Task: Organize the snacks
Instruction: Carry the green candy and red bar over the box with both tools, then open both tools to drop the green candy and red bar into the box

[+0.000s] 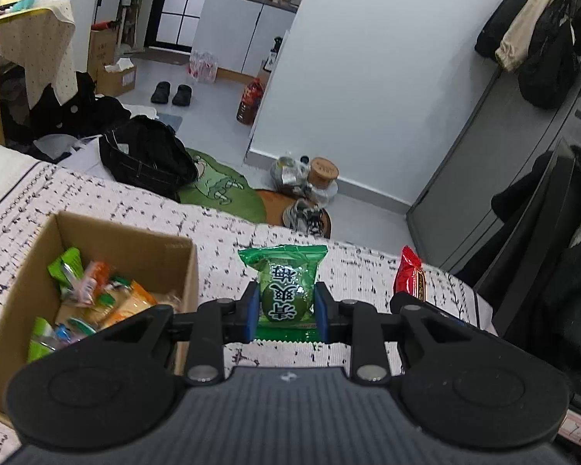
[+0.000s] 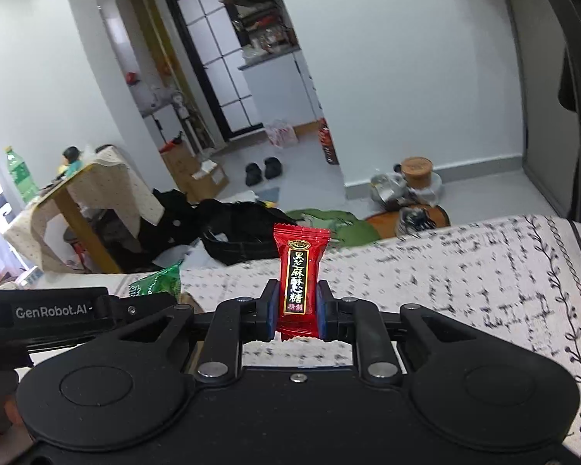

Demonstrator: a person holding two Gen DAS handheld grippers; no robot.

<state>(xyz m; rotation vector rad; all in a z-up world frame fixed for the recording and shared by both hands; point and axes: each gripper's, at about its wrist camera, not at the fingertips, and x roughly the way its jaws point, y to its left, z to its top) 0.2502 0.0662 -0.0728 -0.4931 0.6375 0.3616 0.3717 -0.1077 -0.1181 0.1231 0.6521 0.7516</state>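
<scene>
My left gripper (image 1: 286, 304) is shut on a green plum candy packet (image 1: 284, 283) and holds it above the patterned bed cover, just right of an open cardboard box (image 1: 182, 263) with several snack packets inside. My right gripper (image 2: 295, 312) is shut on a red sesame candy packet (image 2: 299, 271), held upright above the bed. The red packet also shows in the left wrist view (image 1: 408, 271) at the right. The green packet's edge shows in the right wrist view (image 2: 159, 279) at the left, beside the left gripper's body.
The bed with a white patterned cover (image 1: 368, 271) lies under both grippers. Beyond its far edge the floor holds a black bag (image 1: 143, 155), a green mat (image 1: 220, 190), shoes and jars. A dark cabinet (image 1: 484, 135) stands at the right.
</scene>
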